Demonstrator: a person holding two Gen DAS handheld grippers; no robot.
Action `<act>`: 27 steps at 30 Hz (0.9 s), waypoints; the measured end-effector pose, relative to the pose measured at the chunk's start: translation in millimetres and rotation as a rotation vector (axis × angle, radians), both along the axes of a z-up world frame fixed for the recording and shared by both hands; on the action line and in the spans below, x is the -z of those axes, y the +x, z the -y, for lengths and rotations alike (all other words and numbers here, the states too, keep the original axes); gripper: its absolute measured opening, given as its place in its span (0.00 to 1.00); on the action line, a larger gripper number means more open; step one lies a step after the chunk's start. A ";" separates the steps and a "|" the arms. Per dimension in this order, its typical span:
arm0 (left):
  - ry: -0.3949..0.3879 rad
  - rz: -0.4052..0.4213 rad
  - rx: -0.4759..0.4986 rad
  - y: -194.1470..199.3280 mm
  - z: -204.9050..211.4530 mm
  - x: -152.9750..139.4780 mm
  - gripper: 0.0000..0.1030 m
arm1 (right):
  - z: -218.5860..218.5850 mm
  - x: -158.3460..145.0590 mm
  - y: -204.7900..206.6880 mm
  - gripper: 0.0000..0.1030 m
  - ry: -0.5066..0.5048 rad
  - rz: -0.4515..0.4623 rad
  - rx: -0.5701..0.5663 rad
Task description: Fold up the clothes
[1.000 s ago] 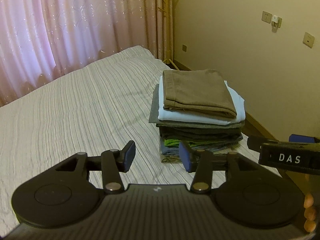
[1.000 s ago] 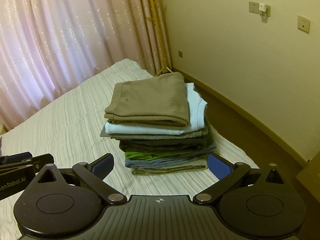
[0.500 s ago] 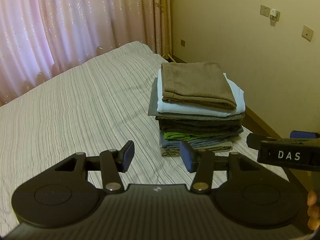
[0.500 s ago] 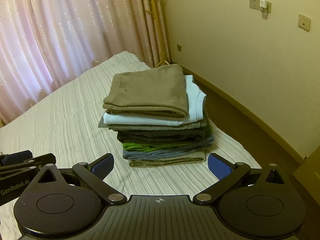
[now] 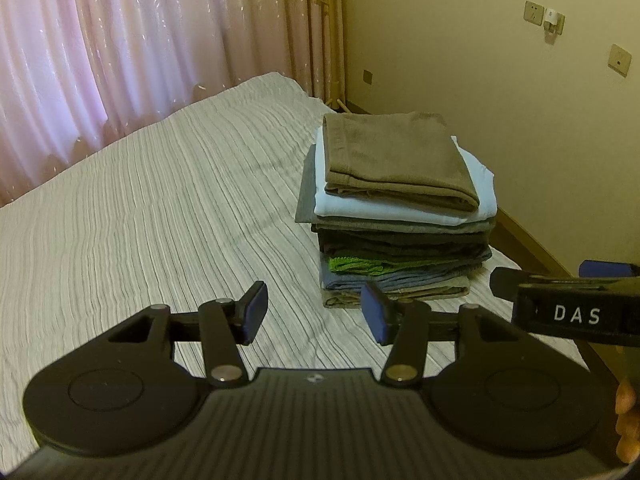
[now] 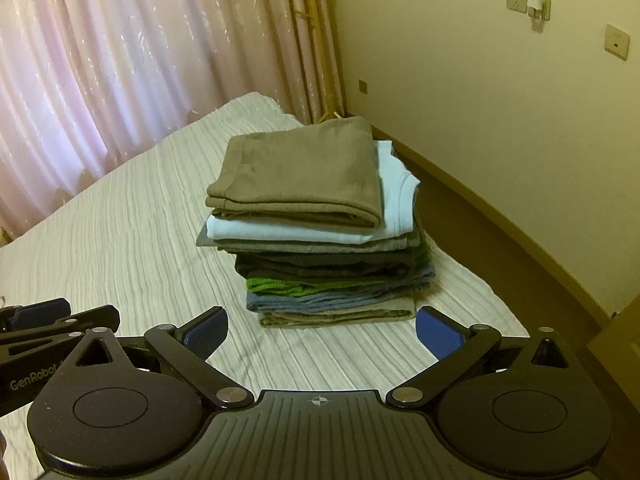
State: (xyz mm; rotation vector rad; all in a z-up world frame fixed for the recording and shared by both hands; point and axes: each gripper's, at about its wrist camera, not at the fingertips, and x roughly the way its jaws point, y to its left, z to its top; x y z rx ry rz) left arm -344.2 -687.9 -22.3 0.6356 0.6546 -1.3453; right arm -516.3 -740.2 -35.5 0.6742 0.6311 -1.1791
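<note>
The stack of folded clothes (image 6: 320, 236) sits on the bed (image 5: 140, 220), close to the bed's edge on the side facing the yellow wall (image 6: 500, 100), and everything else I place from that stack. Its top piece is a brown garment (image 6: 300, 168) folded into a neat rectangle, its doubled edge turned toward me. Under it lies a pale blue top (image 6: 394, 196) that juts out past the brown one on the wall side (a ribbed hem or collar shows there). Below come grey and dark layers, a bright green piece (image 6: 280, 286) whose frayed-looking edge peeks out on the near side, then a blue-grey one and a tan one at the base, resting directly on the striped cover. The pile stands fairly square, though the lower layers are a little ragged at their edges. My left gripper (image 5: 316, 312) hovers above the bed just in front of the stack, toward the curtain side, its blue-padded fingers parted with nothing between them. My right gripper (image 6: 320, 330) is level and centred on the stack's near face, its fingers spread wider than the stack's base and also empty. Neither tool touches the clothes. The pink curtain (image 5: 120, 60) hangs beyond the stack, at the far end of the bed.
</note>
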 end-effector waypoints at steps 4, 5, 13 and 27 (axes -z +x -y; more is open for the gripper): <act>0.013 0.000 -0.002 0.9 4.4 5.3 0.46 | 4.3 4.4 1.1 0.99 0.011 -0.004 -0.001; 0.015 0.000 -0.003 1.2 5.5 6.5 0.46 | 5.2 5.4 1.3 0.99 0.013 -0.005 0.000; 0.030 0.006 -0.006 3.3 11.7 14.2 0.48 | 12.0 14.5 1.9 0.99 0.037 -0.010 0.001; 0.066 0.012 -0.012 5.4 20.1 33.7 0.49 | 17.1 30.4 2.1 0.99 0.075 -0.031 0.002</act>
